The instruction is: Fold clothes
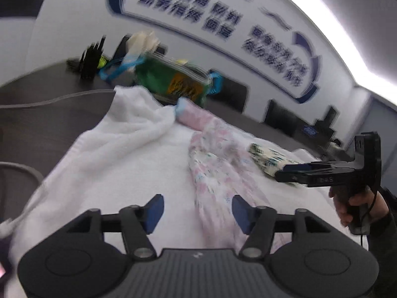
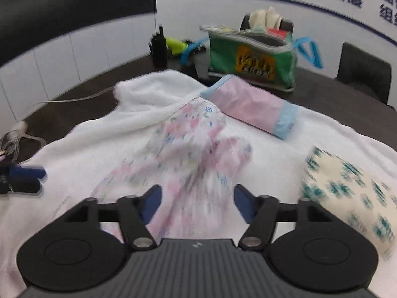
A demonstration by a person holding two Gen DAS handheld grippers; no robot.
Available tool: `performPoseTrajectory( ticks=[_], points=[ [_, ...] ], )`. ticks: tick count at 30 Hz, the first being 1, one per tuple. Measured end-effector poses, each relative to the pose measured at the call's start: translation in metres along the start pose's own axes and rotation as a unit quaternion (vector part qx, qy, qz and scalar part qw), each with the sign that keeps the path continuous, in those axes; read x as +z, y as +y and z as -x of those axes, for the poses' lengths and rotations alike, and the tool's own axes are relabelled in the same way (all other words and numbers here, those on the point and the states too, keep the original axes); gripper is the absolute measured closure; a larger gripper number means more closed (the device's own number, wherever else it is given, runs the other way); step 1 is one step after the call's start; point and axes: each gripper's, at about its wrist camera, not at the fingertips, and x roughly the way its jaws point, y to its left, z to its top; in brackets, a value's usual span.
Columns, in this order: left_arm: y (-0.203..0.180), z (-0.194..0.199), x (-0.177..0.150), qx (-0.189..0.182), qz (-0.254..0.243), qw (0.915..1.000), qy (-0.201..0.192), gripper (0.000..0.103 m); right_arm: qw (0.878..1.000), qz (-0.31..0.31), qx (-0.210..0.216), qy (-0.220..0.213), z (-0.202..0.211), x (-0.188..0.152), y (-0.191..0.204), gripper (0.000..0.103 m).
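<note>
Both grippers hang over the work surface with jaws spread wide and nothing between the blue pads. Left gripper sits above a white towel spread across the dark table. Right gripper sits directly over the floral garment, a pink-and-white printed piece lying rumpled down the middle of the towel, untouched by either tool.

In the left wrist view the right gripper appears side-on at the right edge, held by a hand; its fingertips point toward a folded cream cloth with green print, which lies just beside the floral garment on the towel.

Surroundings noted:
- A folded pink cloth with blue trim rests at the far end of the floral garment, touching it.
- A green zip pouch stands beyond that, on the table, with pale items protruding from its top.
- A black radio stands further left, near a yellow-green object.
- A pale cable trails off the left edge of the table.

Motion blur softens both views.
</note>
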Motion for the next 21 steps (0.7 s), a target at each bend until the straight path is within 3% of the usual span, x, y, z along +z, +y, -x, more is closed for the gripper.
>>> performPoseTrajectory(
  ticks=[3,7,12,14,15,16,18,21],
  points=[
    [0.001,0.027,-0.024,-0.03,-0.022,0.9993,-0.01,0.033,0.997,0.029,0.061,-0.029,0.054,-0.052,0.017,0.033],
    [-0.013,0.014,-0.037,-0.034,-0.047,0.9982,0.013,0.033,0.983,0.103,0.149,-0.039,0.085,-0.12,0.052,0.028],
    [-0.032,-0.001,-0.053,-0.04,-0.077,0.9954,0.041,0.033,0.983,0.1,0.147,-0.045,0.088,-0.153,0.071,0.028],
    [-0.039,-0.007,-0.059,-0.042,-0.089,0.9938,0.052,0.041,0.984,0.085,0.146,-0.054,0.089,-0.158,0.071,0.029],
    [-0.042,-0.01,-0.062,-0.043,-0.095,0.9929,0.058,0.066,0.985,0.076,0.145,-0.058,0.088,-0.159,0.07,0.038],
    [-0.046,-0.013,-0.065,-0.044,-0.101,0.9919,0.064,0.09,0.985,0.067,0.145,-0.06,0.086,-0.157,0.068,0.062],
    [-0.047,-0.014,-0.069,-0.047,-0.086,0.9927,0.071,0.093,0.984,0.06,0.156,-0.064,0.083,-0.157,0.067,0.094],
    [-0.046,-0.005,-0.073,-0.071,-0.052,0.9927,0.082,0.099,0.98,0.063,0.18,-0.062,0.083,-0.158,0.066,0.099]
  ],
)
